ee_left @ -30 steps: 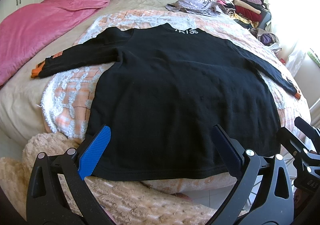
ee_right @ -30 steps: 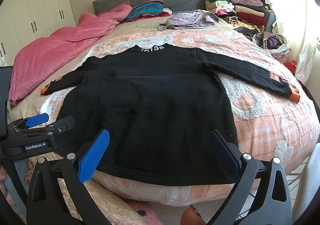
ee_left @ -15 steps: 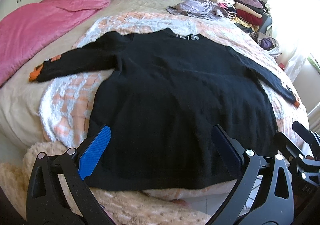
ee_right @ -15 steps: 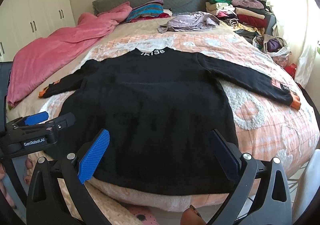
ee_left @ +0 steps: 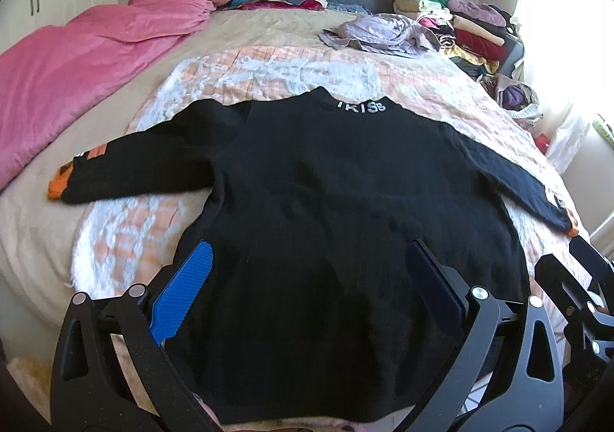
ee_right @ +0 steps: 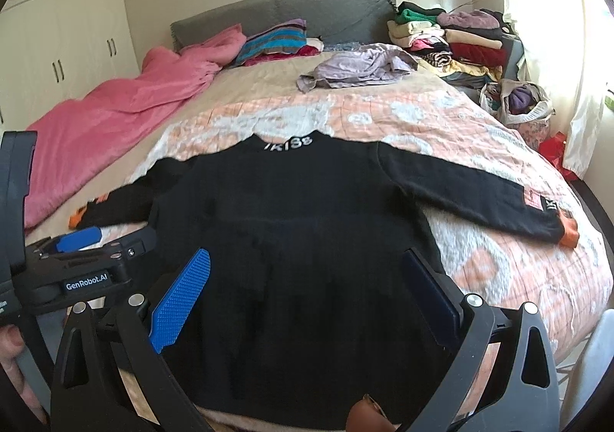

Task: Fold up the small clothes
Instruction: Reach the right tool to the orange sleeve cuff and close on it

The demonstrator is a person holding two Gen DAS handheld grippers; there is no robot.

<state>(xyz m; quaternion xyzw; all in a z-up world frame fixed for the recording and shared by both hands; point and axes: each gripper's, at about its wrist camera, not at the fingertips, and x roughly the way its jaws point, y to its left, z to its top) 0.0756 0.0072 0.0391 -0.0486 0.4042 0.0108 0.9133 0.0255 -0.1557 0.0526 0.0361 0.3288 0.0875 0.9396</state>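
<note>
A black long-sleeved sweater [ee_left: 337, 209] with orange cuffs and white letters at the collar lies flat on the bed, sleeves spread out. It also shows in the right wrist view [ee_right: 291, 224]. My left gripper [ee_left: 307, 267] is open and empty, above the sweater's lower part near the hem. My right gripper [ee_right: 307, 270] is open and empty, also above the lower part near the hem. The left gripper shows at the left of the right wrist view [ee_right: 88, 251]. The right gripper shows at the right edge of the left wrist view [ee_left: 575, 278].
A peach and white quilt [ee_left: 268, 67] lies under the sweater. A pink blanket [ee_left: 76, 59] lies along the left side. A lilac garment [ee_right: 357, 65] is crumpled further back. Folded clothes [ee_right: 453, 36] are stacked at the back right. A bag [ee_right: 518, 101] stands beside the bed.
Both grippers have risen and moved forward over the sweater; its hem now sits lower in both views. The sweater has not moved.
</note>
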